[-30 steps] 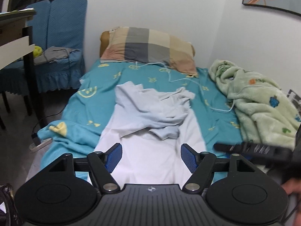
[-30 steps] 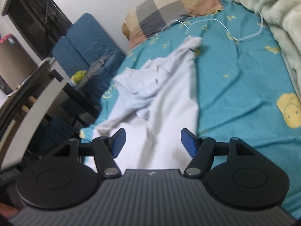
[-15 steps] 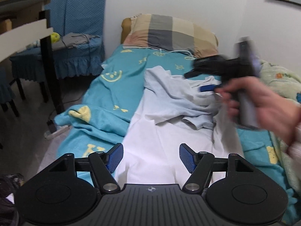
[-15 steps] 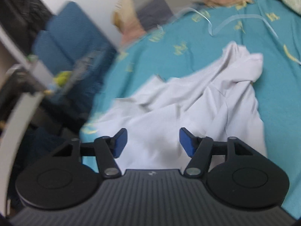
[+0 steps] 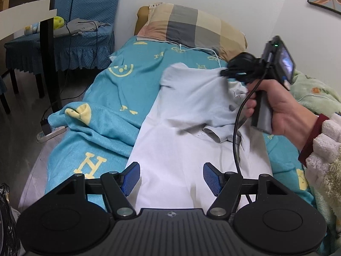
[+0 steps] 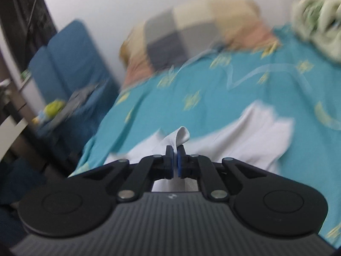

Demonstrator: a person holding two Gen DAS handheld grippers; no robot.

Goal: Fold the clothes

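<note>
Your left hand-held gripper (image 5: 171, 178) hovers with jaws apart over the near end of the pale shirt (image 5: 187, 115) spread on the teal bedsheet (image 5: 110, 98). Your right hand (image 5: 283, 115) holds the right hand-held gripper (image 5: 226, 72) at the shirt's raised far edge, apparently pinching cloth.

White wall (image 5: 266, 10), blue chair (image 5: 81, 42), perhaps desk (image 5: 25, 19)

Two wrist views, shared bed (image 5: 110, 98)
</note>
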